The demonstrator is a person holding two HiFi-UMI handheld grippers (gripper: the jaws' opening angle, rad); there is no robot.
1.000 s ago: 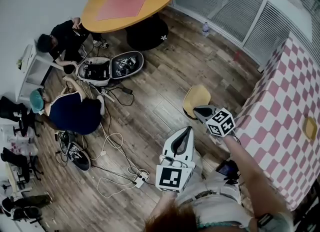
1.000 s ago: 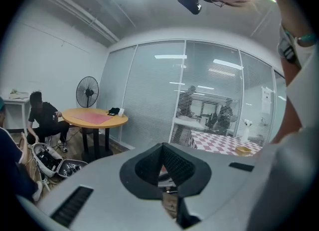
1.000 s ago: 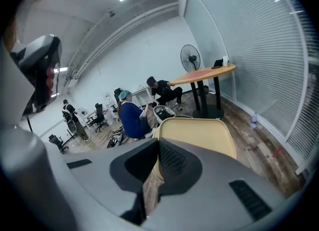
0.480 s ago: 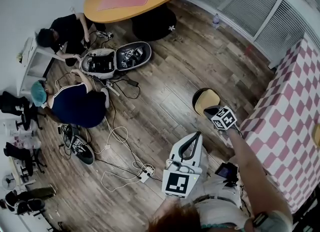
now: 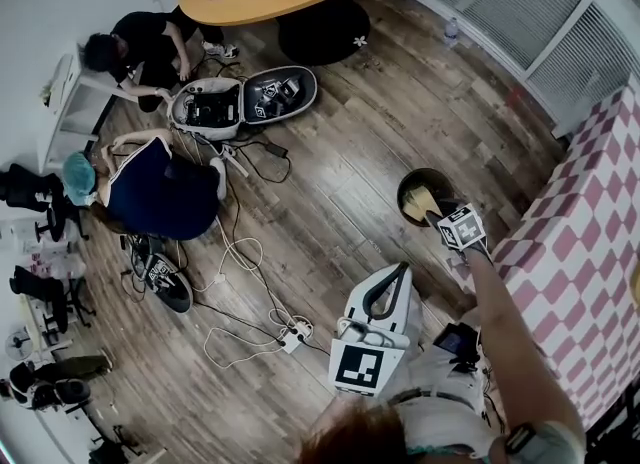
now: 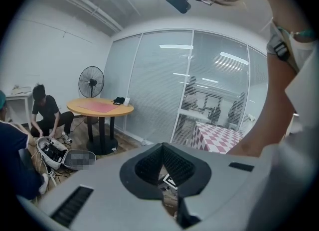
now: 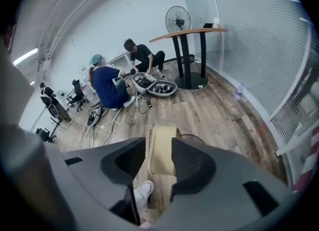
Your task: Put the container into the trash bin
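Releasing over the trash bin (image 5: 403, 190) | right gripper (image 7: 159, 148) jaws opening, tan container (image 7: 163, 131) loose between them | left gripper (image 6: 162, 146) closed, empty | remaining, apparently: container drops fully inside.

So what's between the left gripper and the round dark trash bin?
Only bare wooden floor, seen in the head view, lies between the left gripper and the round dark trash bin.
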